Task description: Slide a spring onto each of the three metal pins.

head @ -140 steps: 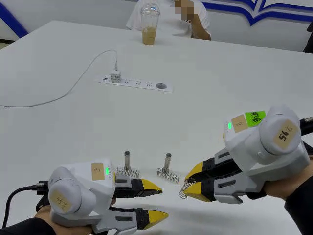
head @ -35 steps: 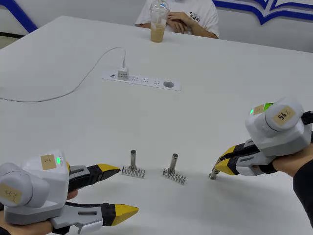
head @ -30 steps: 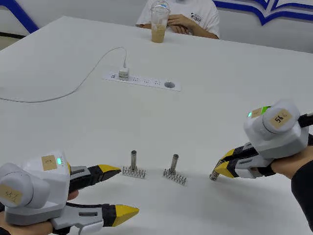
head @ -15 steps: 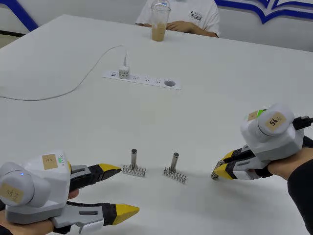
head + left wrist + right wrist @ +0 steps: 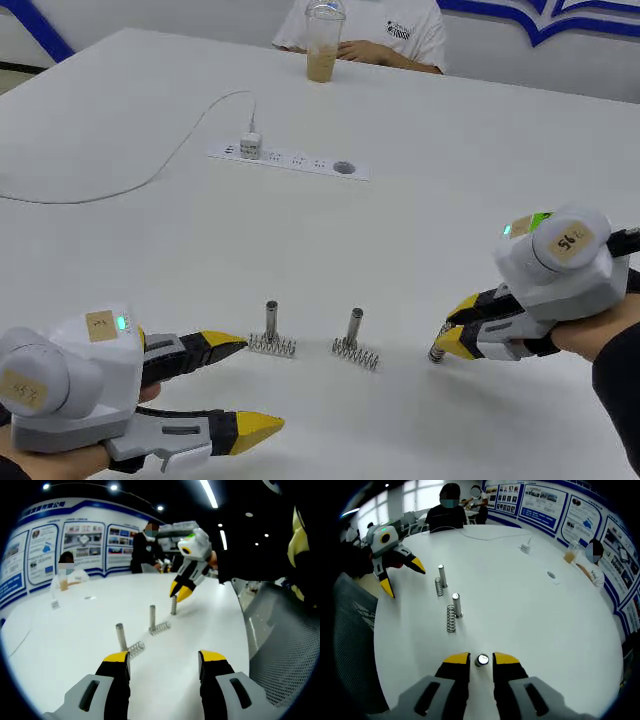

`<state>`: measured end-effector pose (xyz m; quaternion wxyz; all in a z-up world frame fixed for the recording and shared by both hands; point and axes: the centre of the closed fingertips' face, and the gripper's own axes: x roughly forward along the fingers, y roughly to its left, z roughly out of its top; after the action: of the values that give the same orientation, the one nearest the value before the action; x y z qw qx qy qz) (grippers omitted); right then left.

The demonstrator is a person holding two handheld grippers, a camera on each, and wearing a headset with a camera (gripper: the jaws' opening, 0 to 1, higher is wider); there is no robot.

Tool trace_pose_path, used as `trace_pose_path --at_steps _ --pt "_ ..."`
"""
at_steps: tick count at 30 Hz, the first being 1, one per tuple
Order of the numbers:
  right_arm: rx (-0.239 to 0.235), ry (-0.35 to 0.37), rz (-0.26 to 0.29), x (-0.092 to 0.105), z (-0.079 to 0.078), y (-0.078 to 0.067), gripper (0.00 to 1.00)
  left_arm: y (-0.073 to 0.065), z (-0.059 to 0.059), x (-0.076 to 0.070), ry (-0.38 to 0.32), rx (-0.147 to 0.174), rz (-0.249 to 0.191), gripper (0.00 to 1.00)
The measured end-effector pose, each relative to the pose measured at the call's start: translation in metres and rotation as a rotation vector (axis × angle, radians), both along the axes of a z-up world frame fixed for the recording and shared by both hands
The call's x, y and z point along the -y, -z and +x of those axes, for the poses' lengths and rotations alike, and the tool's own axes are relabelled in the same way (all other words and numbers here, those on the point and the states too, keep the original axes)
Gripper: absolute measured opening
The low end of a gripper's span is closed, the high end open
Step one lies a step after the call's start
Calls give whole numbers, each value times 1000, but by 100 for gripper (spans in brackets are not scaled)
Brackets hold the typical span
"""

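Steel third pin [image 5: 481, 660], right of the middle pin [image 5: 354, 326], is now wearing its wire spring [image 5: 173, 608]: one done. Right gripper [image 5: 458, 325] is parting around it; left gripper [image 5: 262, 383] idling open.

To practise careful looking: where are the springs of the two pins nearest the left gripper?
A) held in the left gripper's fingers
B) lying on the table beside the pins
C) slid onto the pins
B: both springs lie flat on the table beside their upright pins.

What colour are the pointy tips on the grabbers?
Yellow, on both the left gripper and right gripper; clearest in the head view.
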<state>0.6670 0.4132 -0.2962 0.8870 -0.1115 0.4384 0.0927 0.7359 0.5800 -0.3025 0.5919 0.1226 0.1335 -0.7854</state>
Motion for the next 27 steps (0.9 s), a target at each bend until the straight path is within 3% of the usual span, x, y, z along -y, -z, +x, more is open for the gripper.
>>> trace_pose_path --at_steps 5,9,27 --pt "34 -22 -4 -10 10 -14 19 -1 -1 1 3 2 -2 56" --pt "42 -44 4 -20 17 -15 19 -2 -1 1 4 4 -4 56" --pt "-39 -127 44 -60 33 26 17 -3 -2 2 8 4 -4 55"
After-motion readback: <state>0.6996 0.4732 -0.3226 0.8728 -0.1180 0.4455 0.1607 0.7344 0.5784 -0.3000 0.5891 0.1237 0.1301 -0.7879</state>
